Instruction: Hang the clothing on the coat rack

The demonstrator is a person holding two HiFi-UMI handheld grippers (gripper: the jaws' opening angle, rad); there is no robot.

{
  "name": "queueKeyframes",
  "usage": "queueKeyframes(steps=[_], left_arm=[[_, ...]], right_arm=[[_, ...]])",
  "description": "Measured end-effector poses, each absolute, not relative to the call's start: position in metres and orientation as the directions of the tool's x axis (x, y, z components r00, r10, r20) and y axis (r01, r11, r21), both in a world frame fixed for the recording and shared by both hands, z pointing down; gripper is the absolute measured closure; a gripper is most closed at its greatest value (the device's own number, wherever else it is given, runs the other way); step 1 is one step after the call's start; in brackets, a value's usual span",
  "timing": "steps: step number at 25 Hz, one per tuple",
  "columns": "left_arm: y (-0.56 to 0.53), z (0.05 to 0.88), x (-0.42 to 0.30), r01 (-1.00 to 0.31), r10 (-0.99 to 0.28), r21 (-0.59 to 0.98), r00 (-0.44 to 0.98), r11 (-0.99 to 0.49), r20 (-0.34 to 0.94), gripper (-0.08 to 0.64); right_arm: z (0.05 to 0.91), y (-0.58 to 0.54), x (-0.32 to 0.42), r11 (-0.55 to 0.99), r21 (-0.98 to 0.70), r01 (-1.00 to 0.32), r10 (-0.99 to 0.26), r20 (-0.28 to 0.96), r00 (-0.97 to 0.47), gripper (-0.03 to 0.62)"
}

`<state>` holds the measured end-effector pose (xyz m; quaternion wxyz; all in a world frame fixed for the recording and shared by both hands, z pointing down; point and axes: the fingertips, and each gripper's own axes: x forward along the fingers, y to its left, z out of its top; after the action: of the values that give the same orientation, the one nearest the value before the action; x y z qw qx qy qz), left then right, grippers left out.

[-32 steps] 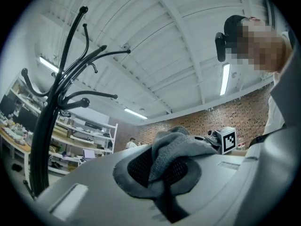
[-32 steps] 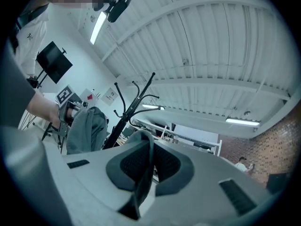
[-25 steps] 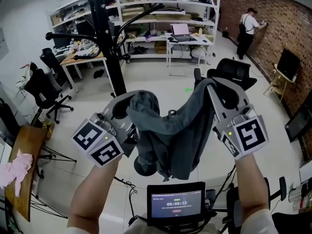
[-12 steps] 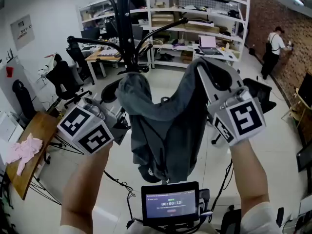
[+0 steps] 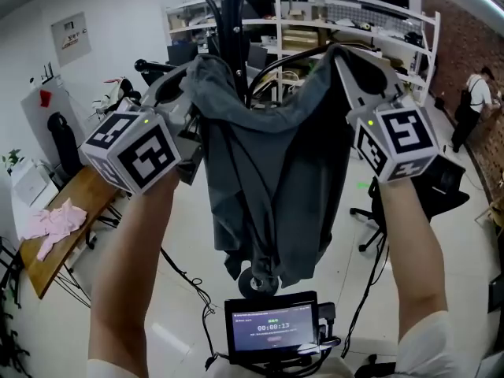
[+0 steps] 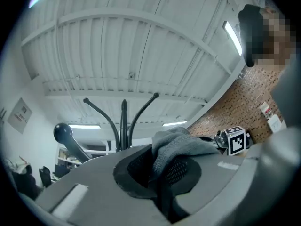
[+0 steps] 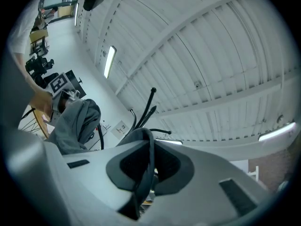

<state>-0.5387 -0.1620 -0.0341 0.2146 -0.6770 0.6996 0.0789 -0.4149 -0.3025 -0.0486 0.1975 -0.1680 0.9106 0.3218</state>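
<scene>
Cropped by the top edge: upper arms of the coat rack (image 5: 230, 14). Hidden behind the grey garment (image 5: 268, 172) held before that rack — its lower pole, plus, in the head view, the tips of the left gripper (image 6: 163, 173) and right gripper (image 7: 143, 173). Unclear whether cloth touches a rack arm. Too small to read: print on the screen (image 5: 272, 327) below the rack. Far right of the rack, edge-cropped — a person (image 5: 475, 101).
</scene>
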Motion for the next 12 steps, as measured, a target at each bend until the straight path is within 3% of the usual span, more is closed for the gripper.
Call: queueKeyframes(steps=[6, 12], left_arm=[[-0.159, -0.046, -0.592, -0.953, -0.917, -0.177, -0.171, 0.247, -0.362, 0.540], [-0.162, -0.022, -0.607, -0.940, -0.925, -0.175, -0.232, 0.292, -0.302, 0.541]], right_arm=[[-0.049, -0.350, -0.448, 0.650, 0.568, -0.504, -0.272, -0.445, -0.853, 0.563], [-0.036, -0.369, -0.450, 0.623, 0.594, -0.509, -0.263, -0.454, -0.851, 0.565]])
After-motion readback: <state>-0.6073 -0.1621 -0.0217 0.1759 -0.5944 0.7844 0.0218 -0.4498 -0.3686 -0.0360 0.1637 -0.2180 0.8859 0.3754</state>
